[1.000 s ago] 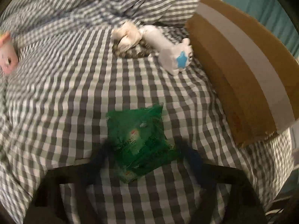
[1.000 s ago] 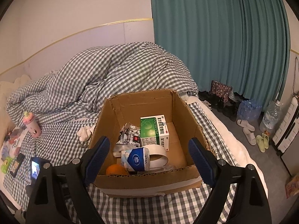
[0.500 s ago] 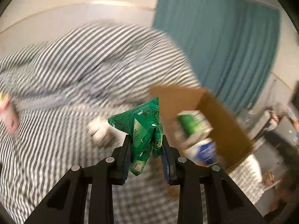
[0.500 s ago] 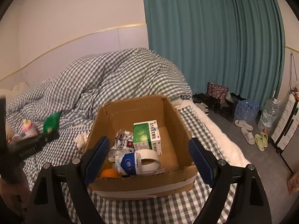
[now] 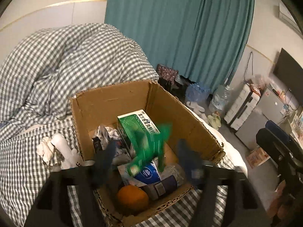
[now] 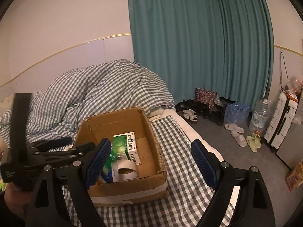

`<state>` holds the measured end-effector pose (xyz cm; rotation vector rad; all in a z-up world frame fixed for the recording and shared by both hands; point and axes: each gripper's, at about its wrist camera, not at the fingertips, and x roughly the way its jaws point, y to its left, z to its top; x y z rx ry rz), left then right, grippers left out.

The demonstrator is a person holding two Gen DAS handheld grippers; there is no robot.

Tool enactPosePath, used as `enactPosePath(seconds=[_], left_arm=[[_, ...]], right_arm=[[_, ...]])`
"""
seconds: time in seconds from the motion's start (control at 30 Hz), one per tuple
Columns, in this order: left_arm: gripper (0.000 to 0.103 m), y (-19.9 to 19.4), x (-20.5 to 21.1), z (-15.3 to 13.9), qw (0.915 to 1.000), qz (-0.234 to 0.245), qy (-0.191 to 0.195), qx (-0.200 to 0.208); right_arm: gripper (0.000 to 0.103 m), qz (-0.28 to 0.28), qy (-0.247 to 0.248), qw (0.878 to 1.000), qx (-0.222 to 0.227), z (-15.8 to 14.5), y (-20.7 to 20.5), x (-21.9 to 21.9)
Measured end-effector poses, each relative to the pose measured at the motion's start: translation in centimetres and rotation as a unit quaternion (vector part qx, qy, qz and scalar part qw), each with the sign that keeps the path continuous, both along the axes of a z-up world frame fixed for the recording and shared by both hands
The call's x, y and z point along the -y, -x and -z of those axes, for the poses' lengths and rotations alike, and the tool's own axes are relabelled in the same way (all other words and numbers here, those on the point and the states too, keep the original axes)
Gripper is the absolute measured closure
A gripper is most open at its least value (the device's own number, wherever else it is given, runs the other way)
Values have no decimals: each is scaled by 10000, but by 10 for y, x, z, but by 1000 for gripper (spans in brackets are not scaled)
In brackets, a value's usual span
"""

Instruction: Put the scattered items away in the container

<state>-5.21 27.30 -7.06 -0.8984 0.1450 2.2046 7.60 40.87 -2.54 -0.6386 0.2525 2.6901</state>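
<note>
Now the green sachet [image 5: 151,147] is released from just-opened left gripper [image 5: 147,158] jaws above the cardboard box [image 5: 113,102], so it could be caught on the rim.

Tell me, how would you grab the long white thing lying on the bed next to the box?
Probably from above, pinching the long white thing across its narrow middle. It lies flat on the checked blanket, and the cardboard box wall and a crumpled cloth sit close beside it, so a sideways approach looks blocked.
</note>
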Motion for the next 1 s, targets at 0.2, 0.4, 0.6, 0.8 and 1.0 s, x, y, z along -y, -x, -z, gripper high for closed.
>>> enactPosePath(seconds=[0.2, 0.4, 0.6, 0.8, 1.0], left_arm=[[3, -4, 38, -30, 9969, -401, -329, -586], [0, 23, 105, -48, 9880, -1276, -356, -795], [0, 51, 183, -47, 9743, -2117, -154, -760], [0, 72, 243, -27, 9648, -2564, -56, -574], [0, 89, 271, 6, 9628, -2667, 199, -395]], right_arm=[[17, -140, 8, 9999, -17, -4, 10, 15], [12, -496, -126, 9987, -6, -10, 34, 55], [8, -844, -155, 9963, -22, -9, 61, 98], [8, -1565, -315, 9869, 238, 5, 94, 155], [8, -2203, -204, 9737, 549, 37, 134, 204]])
